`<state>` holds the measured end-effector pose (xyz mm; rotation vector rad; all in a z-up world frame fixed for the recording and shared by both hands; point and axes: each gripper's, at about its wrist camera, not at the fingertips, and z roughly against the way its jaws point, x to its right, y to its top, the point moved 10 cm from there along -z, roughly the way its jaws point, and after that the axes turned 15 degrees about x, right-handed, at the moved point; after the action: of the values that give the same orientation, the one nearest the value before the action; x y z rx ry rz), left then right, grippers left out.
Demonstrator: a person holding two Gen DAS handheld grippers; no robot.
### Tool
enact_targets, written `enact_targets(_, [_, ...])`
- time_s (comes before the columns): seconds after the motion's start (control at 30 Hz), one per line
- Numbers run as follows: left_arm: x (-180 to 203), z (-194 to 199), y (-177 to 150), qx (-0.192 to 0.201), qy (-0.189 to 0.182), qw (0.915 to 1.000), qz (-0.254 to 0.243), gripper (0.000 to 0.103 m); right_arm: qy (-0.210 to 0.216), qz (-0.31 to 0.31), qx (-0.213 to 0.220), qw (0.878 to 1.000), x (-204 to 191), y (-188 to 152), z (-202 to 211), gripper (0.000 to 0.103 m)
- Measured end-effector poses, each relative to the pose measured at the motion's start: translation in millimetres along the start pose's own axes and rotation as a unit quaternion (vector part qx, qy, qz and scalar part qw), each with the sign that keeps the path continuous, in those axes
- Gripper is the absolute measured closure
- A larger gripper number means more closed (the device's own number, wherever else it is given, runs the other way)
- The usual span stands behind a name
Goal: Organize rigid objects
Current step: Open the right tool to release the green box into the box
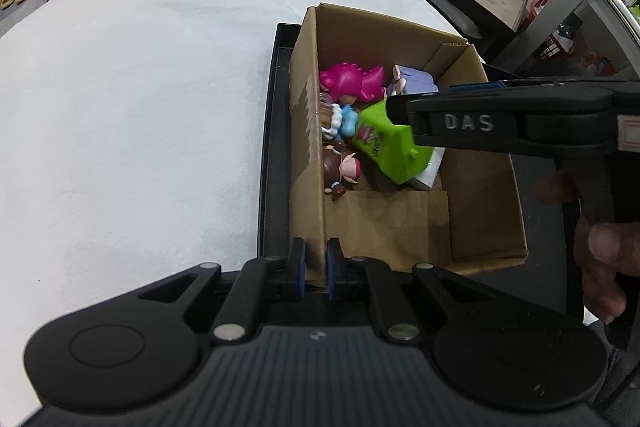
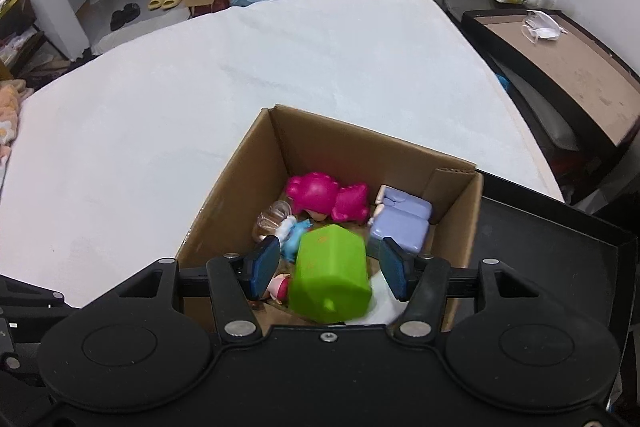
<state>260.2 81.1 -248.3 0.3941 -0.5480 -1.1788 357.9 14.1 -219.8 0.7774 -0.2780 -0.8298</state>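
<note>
**Two hand-held grippers at the cardboard box: contents and positions**

Left gripper (image 1: 316, 261): clamped on the near left wall of the cardboard box (image 1: 308, 131), one blue pad on the outside of the wall, the other on the inside, pinching the cardboard edge.

Right gripper (image 2: 326, 269): poised over the box opening, jaws parted, with clear gaps between the blue pads (image 2: 266, 267) and the green toy (image 2: 330, 273) that sits between and below them. Nothing is gripped. In the left wrist view this gripper reaches in from the right above the box, a person's hand (image 1: 600, 227) on its handle.

Cardboard box: open-topped, brown, standing on a black tray (image 1: 272, 155), which lies at the edge of a white-covered table (image 1: 140, 107).

Contents, all inside the box:
- Green toy: blocky, bright green, lying tilted near the middle of the box, resting partly on something white at the near right side.
- Pink figure (image 2: 320, 197): magenta, against the far wall.
- Lavender item (image 2: 402, 223): pale purple, boxy, in the far right corner, beside the pink figure.
- Blue-and-white figure (image 1: 342, 121): against the left wall, between the pink figure and the green toy, with a clear brownish piece beside it.
- Brown-haired figurine (image 1: 342, 173): against the left wall, nearer than the blue-and-white figure, just beside the green toy.
</note>
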Motion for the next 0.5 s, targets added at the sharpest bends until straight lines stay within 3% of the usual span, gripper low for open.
enact_targets(0.5, [1,17,5,0.025,0.000,0.9997,0.003,0.094,0.005,-0.064,0.049,0.997,24,9,54,0.047])
